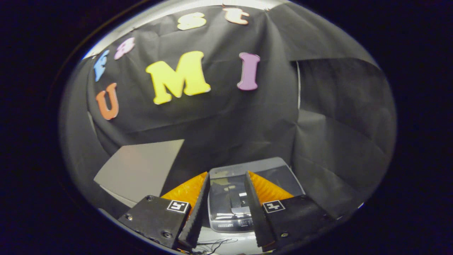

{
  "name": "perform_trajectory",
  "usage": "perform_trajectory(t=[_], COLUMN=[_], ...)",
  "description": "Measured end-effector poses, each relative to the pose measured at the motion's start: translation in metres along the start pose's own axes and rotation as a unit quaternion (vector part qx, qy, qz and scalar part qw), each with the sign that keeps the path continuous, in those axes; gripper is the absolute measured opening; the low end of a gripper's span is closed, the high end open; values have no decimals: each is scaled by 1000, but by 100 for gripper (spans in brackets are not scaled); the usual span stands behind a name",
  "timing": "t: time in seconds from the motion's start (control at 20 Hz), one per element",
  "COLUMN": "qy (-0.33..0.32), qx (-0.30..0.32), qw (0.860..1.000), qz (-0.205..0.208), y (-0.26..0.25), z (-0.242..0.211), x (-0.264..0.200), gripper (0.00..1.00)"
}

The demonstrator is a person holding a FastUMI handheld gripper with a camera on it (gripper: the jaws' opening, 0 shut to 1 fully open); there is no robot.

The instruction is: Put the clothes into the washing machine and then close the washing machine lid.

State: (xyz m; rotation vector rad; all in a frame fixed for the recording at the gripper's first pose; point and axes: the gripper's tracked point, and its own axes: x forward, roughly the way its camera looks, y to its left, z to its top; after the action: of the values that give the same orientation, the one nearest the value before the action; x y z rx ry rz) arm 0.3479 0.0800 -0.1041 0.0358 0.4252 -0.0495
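- Gripper view: the washing machine (244, 198) sits just ahead of your tool's fingers, seen in the gap between them, its dark glossy lid lying flat and shut.
- Your tool (226, 179) stands wide apart, holding nothing.
- A pale table (141, 170) surface lies left of the machine.

1. My claw (226, 177) stands open, its two fingers spread well apart with clear space between them.
2. Both fingers (198, 209) are black with ribbed inner faces and orange outer sides, tips pointing forward and slightly converging.
3. Each finger base carries a small square black-and-white marker; nothing is pinched between the pads.
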Motion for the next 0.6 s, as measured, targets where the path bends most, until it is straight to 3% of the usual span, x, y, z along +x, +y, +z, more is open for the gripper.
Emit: perform_trajectory(t=[0.15,0.25,0.4,0.6], qy=[-57,-85,-105,-133], qx=[-64,-93,-102,-93], qw=[995,990,985,980], qz=[51,71,95,118], y=[12,12,3,-8], z=[15,18,13,9], x=[-56,-88,-129,-196], gripper=[62,68,75,75])
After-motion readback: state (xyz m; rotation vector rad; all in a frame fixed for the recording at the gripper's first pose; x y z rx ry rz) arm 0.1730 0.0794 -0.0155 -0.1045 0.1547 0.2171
